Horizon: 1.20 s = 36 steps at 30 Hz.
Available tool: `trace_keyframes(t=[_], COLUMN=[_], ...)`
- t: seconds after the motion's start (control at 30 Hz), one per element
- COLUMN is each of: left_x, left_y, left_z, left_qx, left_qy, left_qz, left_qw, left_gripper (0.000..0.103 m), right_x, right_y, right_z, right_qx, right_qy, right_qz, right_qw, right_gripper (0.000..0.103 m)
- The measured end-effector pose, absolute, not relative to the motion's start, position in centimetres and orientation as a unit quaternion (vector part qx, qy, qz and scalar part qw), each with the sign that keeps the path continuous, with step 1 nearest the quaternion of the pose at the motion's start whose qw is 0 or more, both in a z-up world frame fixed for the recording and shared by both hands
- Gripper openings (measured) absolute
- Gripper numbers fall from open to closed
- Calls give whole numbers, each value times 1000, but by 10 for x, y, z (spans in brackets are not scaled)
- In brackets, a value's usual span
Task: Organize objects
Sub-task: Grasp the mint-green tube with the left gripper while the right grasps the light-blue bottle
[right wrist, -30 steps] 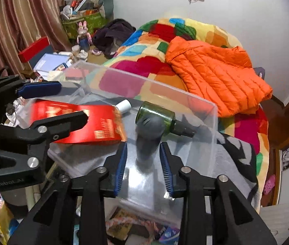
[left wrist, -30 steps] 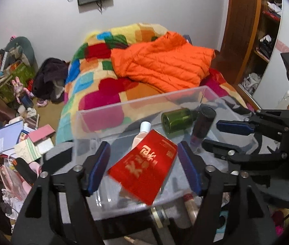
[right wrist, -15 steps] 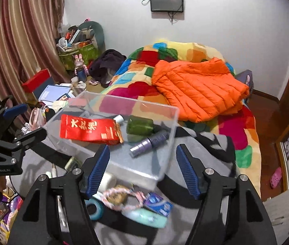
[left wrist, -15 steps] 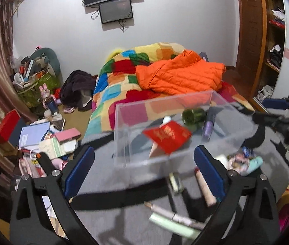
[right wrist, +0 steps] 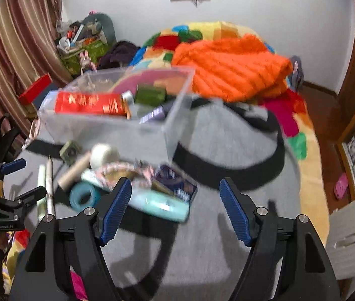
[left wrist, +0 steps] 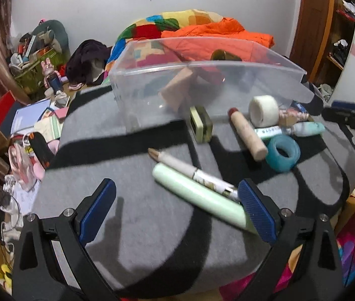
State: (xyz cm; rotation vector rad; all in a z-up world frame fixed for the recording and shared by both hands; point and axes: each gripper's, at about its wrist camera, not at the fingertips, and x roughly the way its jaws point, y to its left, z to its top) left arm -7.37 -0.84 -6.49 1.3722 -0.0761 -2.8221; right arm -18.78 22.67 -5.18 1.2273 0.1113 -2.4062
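Hard shadows, fisheye warp, motion blur

The left tongs [left wrist: 176, 210] gape wide, empty, above the grey counter [left wrist: 132, 225]. Just ahead lie a pale green tube [left wrist: 197, 195] and a white pen [left wrist: 192, 171], touching. The clear bin [left wrist: 202, 85] behind holds blurred shapes, perhaps bottles.

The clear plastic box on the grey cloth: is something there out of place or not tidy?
Yes. The clear box already holds a red packet and bottles, but several items lie loose in front of it: a teal tape ring, a white roll, a pale green tube and a pen, scattered at mixed angles.
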Motion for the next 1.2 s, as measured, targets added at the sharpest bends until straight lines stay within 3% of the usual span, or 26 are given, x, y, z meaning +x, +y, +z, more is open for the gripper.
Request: trace_keyframes(t=[0.37, 0.67, 0.73, 0.8, 1.1, 1.2], left_x=[-42, -46, -50, -55, -56, -49], left_y=[-42, -39, -35, -33, -38, -45], left_z=[-75, -73, -74, -73, -72, -71], left_qx=[445, 433, 428, 426, 421, 420], left_qy=[1, -21, -26, -17, -1, 4], left_qz=[-895, -900, -903, -904, -907, -908], left_qw=[35, 43, 34, 21, 8, 9], left_gripper=[99, 97, 80, 70, 27, 16], right_x=[-180, -159, -166, -171, -172, -166], right_y=[220, 212, 207, 200, 196, 199], right_z=[-80, -67, -66, -68, -82, -81], right_qx=[459, 426, 424, 421, 442, 441], right_qy=[25, 75, 83, 101, 112, 110], right_qz=[-846, -851, -852, -853, -843, -841], right_qw=[271, 299, 294, 291, 285, 295], right_gripper=[69, 69, 69, 66, 21, 21])
